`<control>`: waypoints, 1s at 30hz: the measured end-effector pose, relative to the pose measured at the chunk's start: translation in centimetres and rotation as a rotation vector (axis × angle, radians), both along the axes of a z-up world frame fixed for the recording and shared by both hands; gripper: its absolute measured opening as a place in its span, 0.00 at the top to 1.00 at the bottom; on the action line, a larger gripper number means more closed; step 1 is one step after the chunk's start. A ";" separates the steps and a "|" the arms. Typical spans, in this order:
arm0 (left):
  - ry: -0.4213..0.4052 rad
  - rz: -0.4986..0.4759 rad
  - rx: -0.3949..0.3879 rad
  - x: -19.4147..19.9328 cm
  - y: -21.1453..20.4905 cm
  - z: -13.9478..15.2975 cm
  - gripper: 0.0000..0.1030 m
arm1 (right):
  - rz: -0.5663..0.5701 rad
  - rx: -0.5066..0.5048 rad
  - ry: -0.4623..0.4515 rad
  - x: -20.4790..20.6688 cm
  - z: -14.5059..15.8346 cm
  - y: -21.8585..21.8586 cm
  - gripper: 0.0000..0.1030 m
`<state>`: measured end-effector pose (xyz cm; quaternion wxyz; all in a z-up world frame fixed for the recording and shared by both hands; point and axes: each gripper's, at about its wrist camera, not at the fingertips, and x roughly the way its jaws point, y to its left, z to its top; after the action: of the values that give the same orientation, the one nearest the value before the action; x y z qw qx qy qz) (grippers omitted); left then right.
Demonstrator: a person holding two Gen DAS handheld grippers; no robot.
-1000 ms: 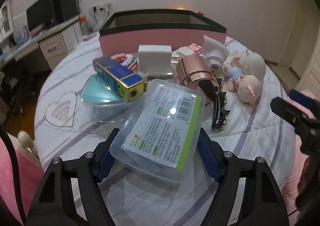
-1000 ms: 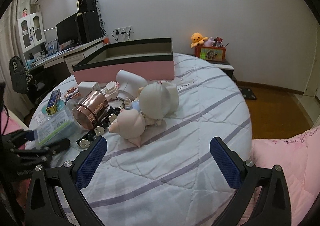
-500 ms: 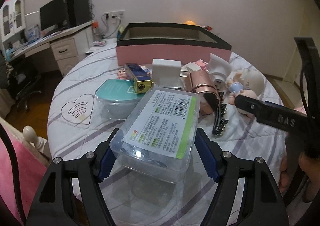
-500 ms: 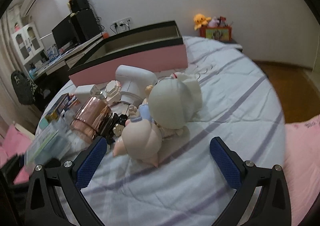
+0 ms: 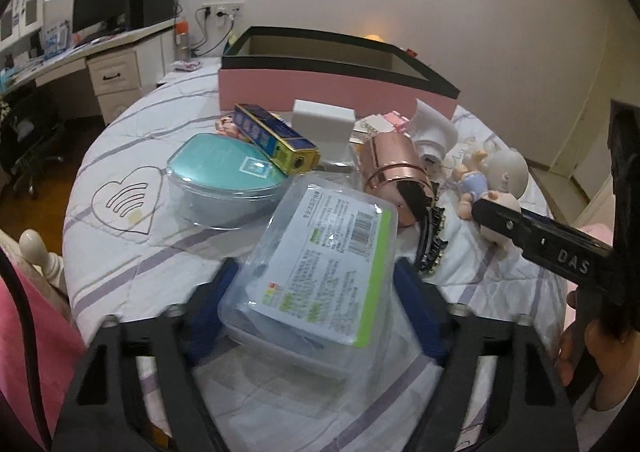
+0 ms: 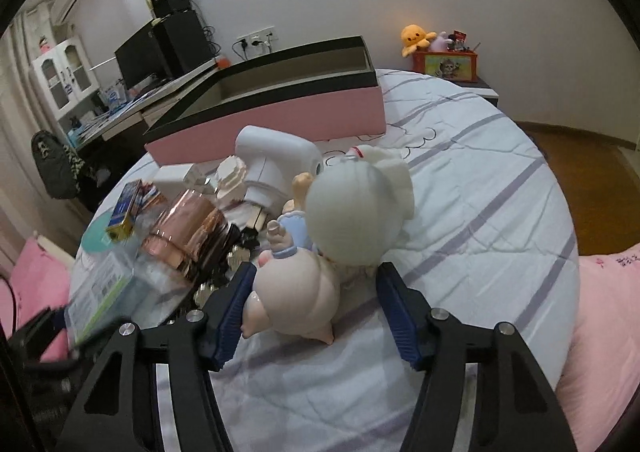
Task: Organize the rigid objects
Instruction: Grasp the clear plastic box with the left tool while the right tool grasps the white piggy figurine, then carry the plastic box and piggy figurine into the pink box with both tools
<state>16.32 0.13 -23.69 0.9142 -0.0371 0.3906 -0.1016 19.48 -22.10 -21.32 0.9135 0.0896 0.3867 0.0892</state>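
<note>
The left tongs (image 5: 316,292) are held low with the jaws clamped inward. The right tongs (image 6: 318,312) are kept spread apart, gripped by a hand (image 5: 580,356).

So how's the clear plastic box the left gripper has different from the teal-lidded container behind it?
The clear plastic box is rectangular with a printed green-edged label; the teal-lidded container is rounded. The box sits tilted between the left gripper pads, while the container rests flat on the bed, untouched. Both have see-through bodies.
</note>
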 end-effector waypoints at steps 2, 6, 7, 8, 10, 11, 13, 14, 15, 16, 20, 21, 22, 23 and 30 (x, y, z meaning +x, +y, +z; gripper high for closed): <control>0.000 -0.014 0.011 -0.1 -0.4 0.0 0.32 | 0.012 0.000 0.002 -0.7 0.0 -0.2 0.39; -0.006 -0.015 0.007 -0.9 -1.1 0.1 0.32 | 0.040 -0.007 0.008 -2.0 0.2 -0.5 0.39; -0.003 -0.015 -0.001 -1.1 -1.2 0.0 0.31 | 0.043 -0.008 0.010 -2.3 0.2 -0.5 0.39; -0.005 -0.009 -0.005 -1.2 -1.3 -0.2 0.30 | 0.050 -0.007 0.012 -2.6 0.2 -0.5 0.39; -0.002 0.001 -0.010 -1.2 -1.4 -0.3 0.24 | 0.042 0.024 0.006 -2.6 0.1 -0.9 0.38; 0.000 -0.001 -0.016 -1.1 -1.4 -0.2 0.22 | 0.041 0.037 0.012 -2.4 0.0 -1.1 0.38; 0.001 0.006 -0.018 -0.7 -1.4 0.1 0.21 | 0.040 0.057 0.008 -2.2 0.1 -1.2 0.38; 0.002 0.013 -0.014 -0.6 -1.4 0.1 0.21 | 0.040 0.069 0.005 -2.0 0.1 -1.3 0.38; 0.002 0.014 -0.016 -0.4 -1.3 0.1 0.24 | 0.040 0.074 0.008 -1.7 0.1 -1.3 0.35; 0.004 0.008 -0.021 -0.2 -1.2 0.0 0.33 | 0.040 0.077 0.014 -1.4 0.0 -1.2 0.32; -0.010 -0.018 0.017 -0.2 -1.6 -0.1 0.36 | 0.048 0.037 0.010 -0.5 -0.3 -0.3 0.29; -0.014 -0.018 0.022 -0.3 -1.6 -0.1 0.36 | 0.051 0.002 0.009 -0.5 -0.4 0.1 0.33; -0.018 -0.018 0.019 -0.6 -1.5 0.0 0.36 | 0.046 -0.024 0.008 -0.5 -0.3 0.4 0.40; -0.021 -0.019 0.015 -0.7 -1.4 0.1 0.36 | 0.044 -0.046 0.002 -0.7 -0.3 0.6 0.40; -0.080 -0.027 0.016 -2.1 -1.4 2.2 0.36 | 0.073 0.004 -0.017 -2.1 0.6 0.7 0.40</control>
<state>14.24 -1.23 -21.51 0.9279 -0.0205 0.3548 -0.1123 17.39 -21.42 -20.76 0.9128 0.0767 0.3815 0.1241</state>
